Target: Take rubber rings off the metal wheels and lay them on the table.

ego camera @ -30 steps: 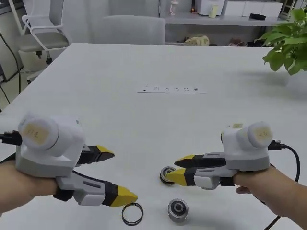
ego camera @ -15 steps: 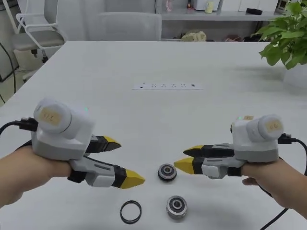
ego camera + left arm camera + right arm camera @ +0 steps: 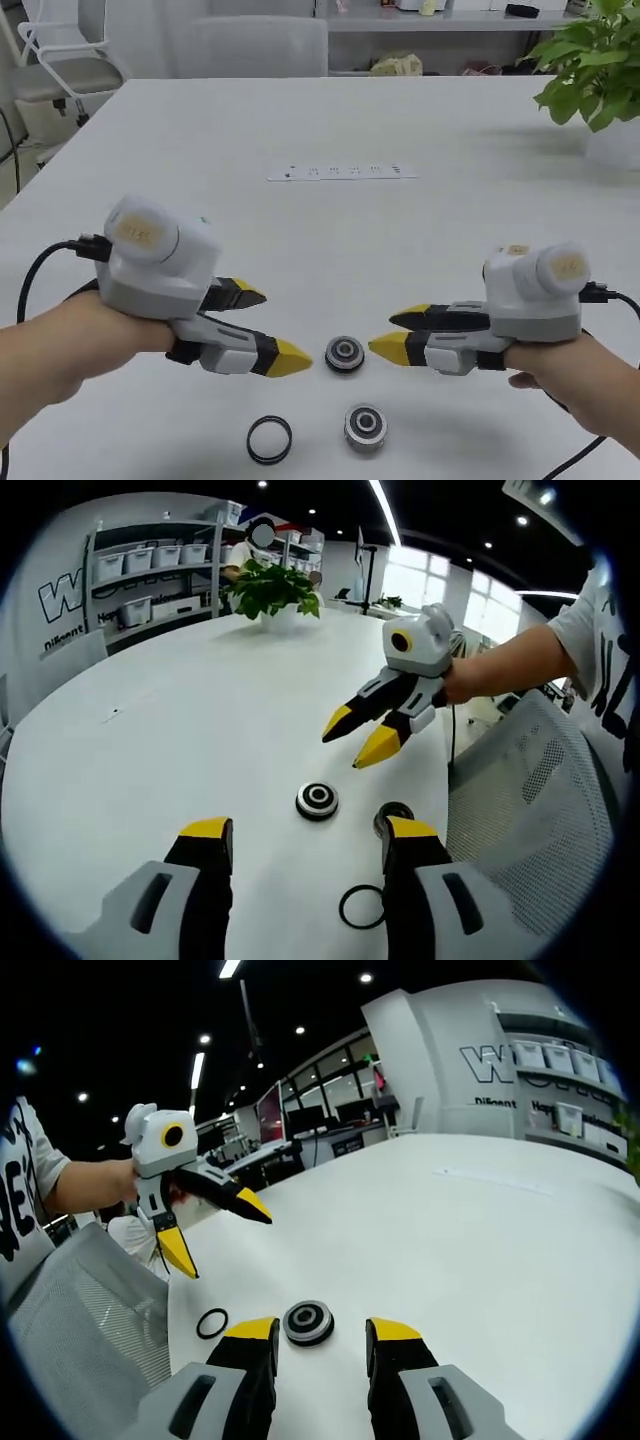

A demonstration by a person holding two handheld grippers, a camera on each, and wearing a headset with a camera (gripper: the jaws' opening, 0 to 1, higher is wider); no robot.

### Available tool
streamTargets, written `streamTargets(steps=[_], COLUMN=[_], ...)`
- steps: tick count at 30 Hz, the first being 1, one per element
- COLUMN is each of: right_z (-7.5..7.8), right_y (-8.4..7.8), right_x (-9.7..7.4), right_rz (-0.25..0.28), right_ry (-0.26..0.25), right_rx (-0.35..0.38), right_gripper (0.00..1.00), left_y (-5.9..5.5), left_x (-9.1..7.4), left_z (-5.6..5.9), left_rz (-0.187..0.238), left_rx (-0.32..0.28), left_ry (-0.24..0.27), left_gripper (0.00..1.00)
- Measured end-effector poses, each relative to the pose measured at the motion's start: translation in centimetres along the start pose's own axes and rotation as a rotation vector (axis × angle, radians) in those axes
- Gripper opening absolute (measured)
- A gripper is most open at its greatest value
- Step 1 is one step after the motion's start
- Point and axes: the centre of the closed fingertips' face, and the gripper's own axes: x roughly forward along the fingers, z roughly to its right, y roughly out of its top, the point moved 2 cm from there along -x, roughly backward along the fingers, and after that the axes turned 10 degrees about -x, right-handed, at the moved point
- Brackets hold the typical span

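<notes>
The left tool (image 3: 278,328) is held above the table (image 3: 330,250) with its yellow-tipped jaws spread wide and nothing between them. Below its lower tip, on the person's side, a loose rubber ring (image 3: 270,440) lies flat on the table, clear of both wheels. Just past that same tip sits a dark-rimmed wheel (image 3: 345,354), lying flat in the gap between the two tools and touched by neither (in the left gripper view it lies straight ahead, between the jaws). A silver-rimmed wheel (image 3: 366,425) lies nearer the person, beside the ring on its right and below the right tool's tips. The right tool (image 3: 385,334) points left toward the dark-rimmed wheel, its jaws parted by a narrower gap and likewise holding nothing. Well beyond both tools, a white power strip (image 3: 340,172) lies across the middle of the table, and a leafy plant (image 3: 590,60) stands at the far right.
</notes>
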Motion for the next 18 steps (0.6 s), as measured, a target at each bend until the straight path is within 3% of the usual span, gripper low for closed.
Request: streamTargets(steps=[18], right_z=[0.0], right_y=[-1.9], right_x=[0.8], right_rz=[-0.055], right_ry=[0.015], right_rx=[-0.029], right_gripper=[0.31], left_y=[-0.5], left_x=[3.6], left_z=[0.0], left_rz=[-0.032], left_rx=[0.007], left_ry=[-0.032], left_gripper=[0.45])
